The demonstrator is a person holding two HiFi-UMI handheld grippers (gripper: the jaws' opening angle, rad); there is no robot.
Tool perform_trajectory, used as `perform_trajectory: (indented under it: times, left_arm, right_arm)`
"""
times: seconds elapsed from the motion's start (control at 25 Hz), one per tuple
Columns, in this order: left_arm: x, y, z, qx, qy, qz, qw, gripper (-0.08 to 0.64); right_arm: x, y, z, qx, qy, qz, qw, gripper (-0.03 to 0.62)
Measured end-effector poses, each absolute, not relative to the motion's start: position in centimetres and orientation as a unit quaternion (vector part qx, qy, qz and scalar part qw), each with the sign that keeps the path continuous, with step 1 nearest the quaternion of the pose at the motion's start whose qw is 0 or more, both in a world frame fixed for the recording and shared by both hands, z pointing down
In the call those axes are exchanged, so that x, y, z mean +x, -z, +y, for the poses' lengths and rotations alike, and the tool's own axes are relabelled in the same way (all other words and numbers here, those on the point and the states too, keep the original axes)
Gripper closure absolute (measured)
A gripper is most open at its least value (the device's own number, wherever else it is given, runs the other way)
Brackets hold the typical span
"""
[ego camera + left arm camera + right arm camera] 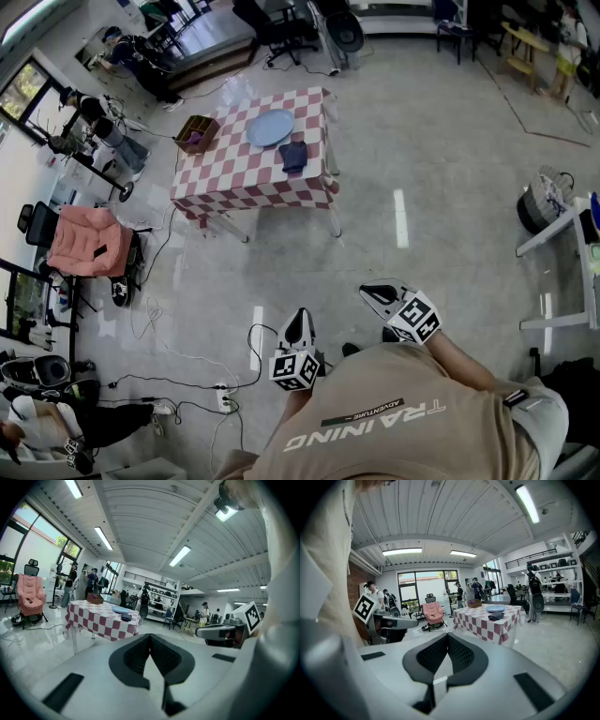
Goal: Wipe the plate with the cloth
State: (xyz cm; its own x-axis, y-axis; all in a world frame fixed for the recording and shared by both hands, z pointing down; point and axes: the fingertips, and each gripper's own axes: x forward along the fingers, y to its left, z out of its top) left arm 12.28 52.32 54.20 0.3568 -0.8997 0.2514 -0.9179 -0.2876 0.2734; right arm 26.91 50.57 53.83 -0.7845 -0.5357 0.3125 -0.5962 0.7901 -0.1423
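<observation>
Far across the floor stands a table with a red-and-white checked cover (246,178). On it lie a round blue plate (270,127) and, just beside it, a crumpled dark cloth (293,156). Both grippers are held close to the person's body, far from the table. My left gripper (300,319) and right gripper (370,292) are shut and empty. In the left gripper view the jaws (150,637) meet, with the plate (121,610) and the cloth (126,617) small in the distance. The right gripper (447,637) points at the same plate (495,609) and cloth (495,616).
A brown box (196,133) sits on the table's far left corner. A pink chair (86,241) stands left of the table, with cables (169,352) and a power strip on the floor near me. A white table (567,239) stands at the right. People stand at the far left.
</observation>
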Motion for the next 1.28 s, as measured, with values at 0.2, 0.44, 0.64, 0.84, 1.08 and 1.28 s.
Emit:
perform_trajectory:
  times: [0.2,0.44,0.64,0.84,1.08,1.28]
  left_arm:
    - [12.8,-54.0,51.7,0.813,-0.025,-0.554,0.178,0.546]
    - [12.0,-53.6,52.0,0.813,-0.028,-0.555,0.175,0.545]
    - [10.6,-53.3,51.3,0.81,-0.026,-0.561,0.168,0.546]
    - [10.0,-53.7,50.9,0.814,-0.025,-0.556,0.168,0.546]
    - [8.7,-54.5,50.8,0.825,-0.031,-0.536,0.175,0.545]
    - [7.1,-55.9,50.8,0.829,-0.034,-0.527,0.184,0.546]
  right_arm:
    - [27.0,-54.2,50.1,0.309,-0.121,-0.935,0.127,0.574]
    - [26.3,-53.9,50.0,0.311,-0.123,-0.935,0.12,0.574]
    - [25.3,-52.9,49.7,0.319,-0.101,-0.936,0.109,0.574]
    - [24.2,-54.0,50.1,0.316,-0.113,-0.934,0.122,0.574]
    - [22.2,-54.6,50.1,0.326,-0.125,-0.929,0.121,0.574]
    - [21.0,-55.6,51.0,0.33,-0.127,-0.925,0.138,0.574]
